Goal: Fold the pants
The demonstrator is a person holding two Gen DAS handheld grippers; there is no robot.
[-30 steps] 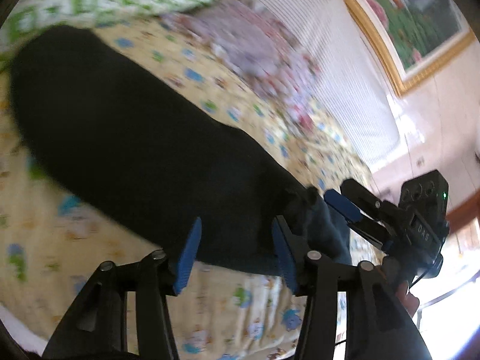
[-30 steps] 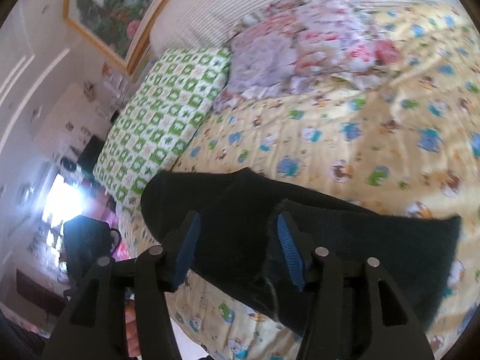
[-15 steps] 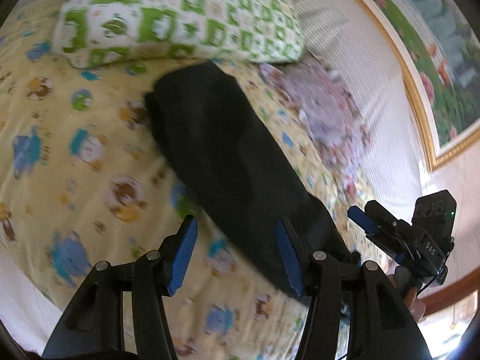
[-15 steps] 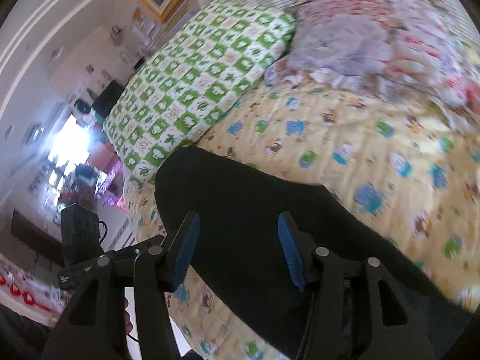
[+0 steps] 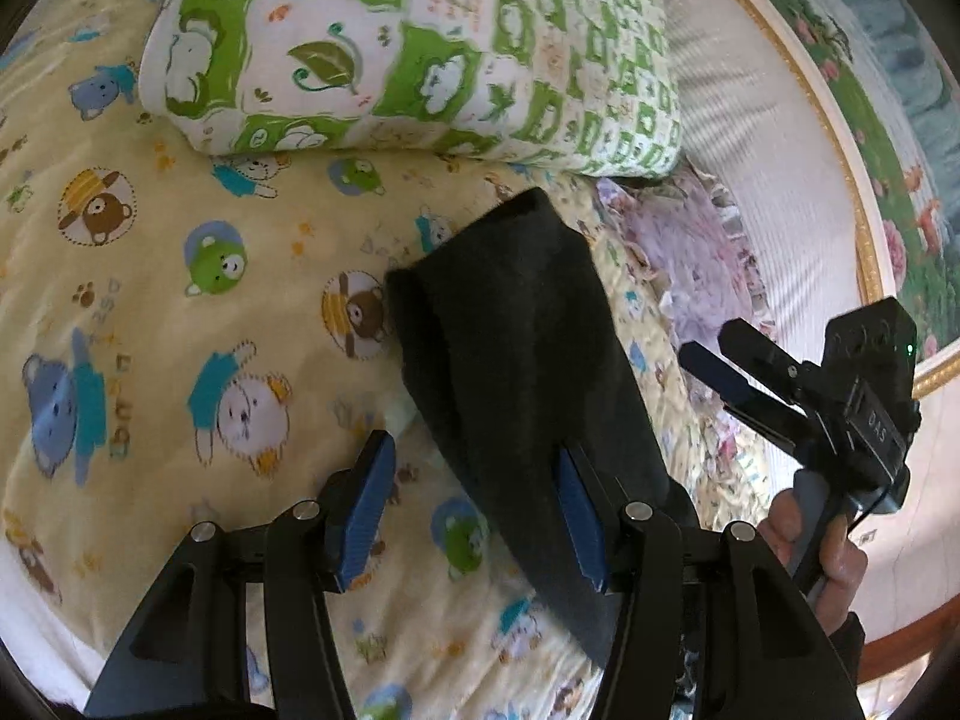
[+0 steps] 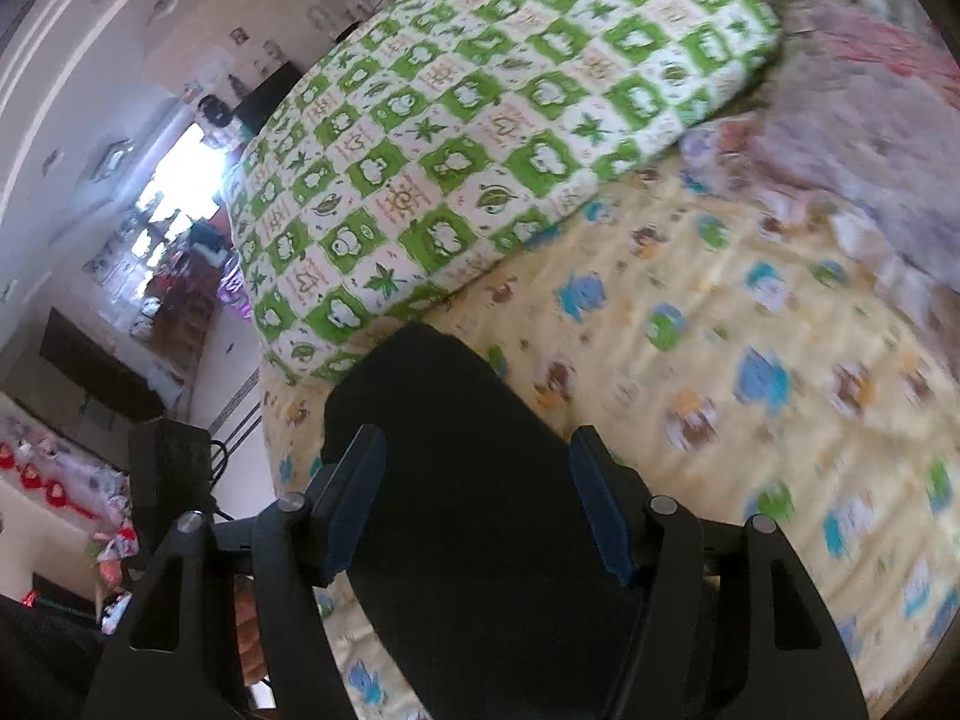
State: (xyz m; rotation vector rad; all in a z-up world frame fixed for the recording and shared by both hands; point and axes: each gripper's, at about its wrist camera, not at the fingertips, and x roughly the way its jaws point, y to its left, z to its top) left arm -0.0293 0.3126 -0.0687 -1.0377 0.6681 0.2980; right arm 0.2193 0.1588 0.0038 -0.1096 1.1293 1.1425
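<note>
The black pants [image 5: 528,372] lie as a long dark strip on the yellow bear-print sheet [image 5: 180,300], one end close to the pillow. My left gripper [image 5: 474,510] hovers open at the strip's left edge, its right finger [image 5: 579,522] over the cloth and its left finger over the sheet. A hand [image 5: 822,552] holds my right gripper [image 5: 708,343] beyond the strip's right side. In the right wrist view the pants [image 6: 480,480] fill the gap of the right gripper [image 6: 474,504]. Its jaws are opening and the pads stand apart from the cloth.
A green and white checked pillow [image 5: 420,48] [image 6: 480,150] lies just past the pants' end. A floral quilt [image 5: 690,252] [image 6: 870,120] is bunched against the striped headboard [image 5: 750,120]. The bed's edge [image 6: 270,420] drops to the floor on the left.
Both grippers have swept along the pants toward the pillow end. The right jaws have spread wider. The pillow now looms much larger in both views.
</note>
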